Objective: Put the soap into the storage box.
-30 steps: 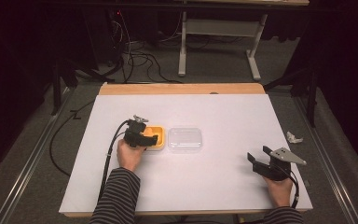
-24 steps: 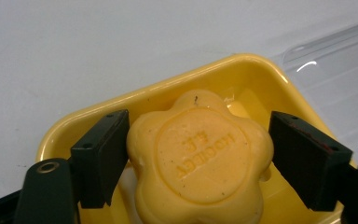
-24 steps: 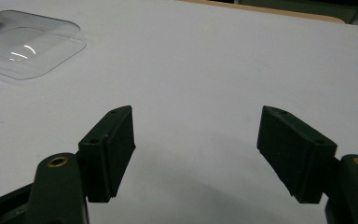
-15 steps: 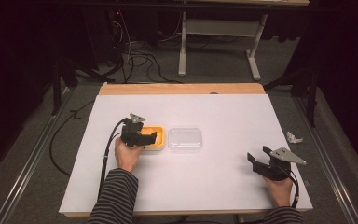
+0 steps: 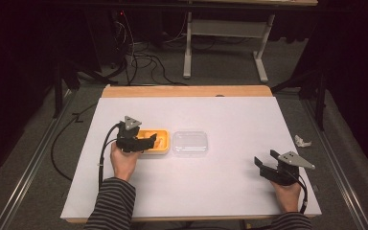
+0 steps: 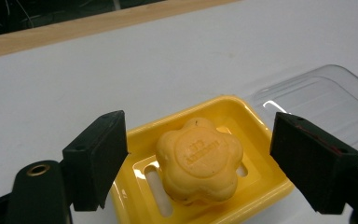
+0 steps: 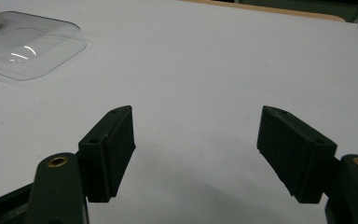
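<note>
Straddling the soap [image 6: 198, 161], the left gripper [image 6: 200, 158] stands with its jaws wide apart, one on either side of the bar and clear of it; nothing is held. From the high view this left gripper [image 5: 136, 140] sits over the near-left end of the dish [image 5: 159, 147]. The right gripper [image 7: 200, 156] is likewise fully open and empty, over bare table [image 5: 230, 110] near the right front corner, well apart from the rest.

The soap is a flower-shaped bar lying flat in the yellow dish [image 6: 256, 175], stamped face up. It is roughly round, so no long axis can be assigned. The stamp reads inverted in the left gripper view, so its top probably faces the person. The dish's long axis runs left to right across the table, in line with the clear lid [image 5: 190, 143], which lies just beside its right end.

Risks, as judged:
- The scalloped sides offer poor flats; a closing grip could squeeze the bar out or twist it.
- A jaw may catch the dish wall and drag or tip the light dish.
- A shoved dish would knock the lid.
</note>
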Demonstrator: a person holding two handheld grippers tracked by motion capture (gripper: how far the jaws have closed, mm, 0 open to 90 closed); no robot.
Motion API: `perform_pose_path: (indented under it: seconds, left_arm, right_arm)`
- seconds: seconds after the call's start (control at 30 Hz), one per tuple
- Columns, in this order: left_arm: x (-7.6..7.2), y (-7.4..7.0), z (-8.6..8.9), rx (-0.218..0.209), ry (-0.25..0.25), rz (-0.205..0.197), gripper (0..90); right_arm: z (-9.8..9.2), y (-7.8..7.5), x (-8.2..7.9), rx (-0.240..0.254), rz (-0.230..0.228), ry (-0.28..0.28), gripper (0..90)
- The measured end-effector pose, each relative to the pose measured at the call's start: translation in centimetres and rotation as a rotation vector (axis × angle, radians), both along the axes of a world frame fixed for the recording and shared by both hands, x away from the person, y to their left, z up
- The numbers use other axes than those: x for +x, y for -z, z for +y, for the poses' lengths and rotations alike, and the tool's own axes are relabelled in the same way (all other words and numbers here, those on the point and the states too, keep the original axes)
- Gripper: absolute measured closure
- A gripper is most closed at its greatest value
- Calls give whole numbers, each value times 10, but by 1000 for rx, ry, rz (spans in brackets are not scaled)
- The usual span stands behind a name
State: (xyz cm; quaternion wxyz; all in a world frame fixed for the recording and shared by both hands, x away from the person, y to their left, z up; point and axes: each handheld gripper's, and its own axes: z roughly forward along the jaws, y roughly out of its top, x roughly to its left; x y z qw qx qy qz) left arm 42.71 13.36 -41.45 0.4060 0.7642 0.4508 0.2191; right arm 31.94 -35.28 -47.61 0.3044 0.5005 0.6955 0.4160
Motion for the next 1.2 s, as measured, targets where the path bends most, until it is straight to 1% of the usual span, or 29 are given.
perform_pose_path:
  seconds: [0.23,0.27,0.37,0.5,0.63,0.77,0.83,0.93,1.07,1.2]
  left_arm:
    - [-8,-8,5,-25,1,-19,191]
    - [-10,-9,6,-23,7,-17,189]
    - [-15,-12,7,-38,10,-35,188]
    - [-19,-14,11,-49,7,-38,189]
    - [-27,-15,13,-61,14,-60,189]
    - [-35,-15,16,-53,21,-61,188]
    - [-38,-16,18,-61,17,-65,188]
    - [-43,-17,21,-87,13,-76,188]
    - [-48,-17,24,-97,9,-72,188]
    - [-53,-17,24,-98,18,-72,187]
  right_arm:
    - [0,0,0,-1,-2,2,279]
    - [0,0,0,-1,-2,2,278]
    - [0,0,0,0,-1,0,279]
    - [0,0,0,1,-2,2,278]
    - [0,0,0,-2,-2,3,279]
    - [0,0,0,-6,-5,0,278]
    - [0,0,0,-2,-3,0,278]
    - [0,0,0,-7,-5,-2,278]
    - [0,0,0,-7,-8,-2,278]
    - [0,0,0,-8,-8,-2,278]
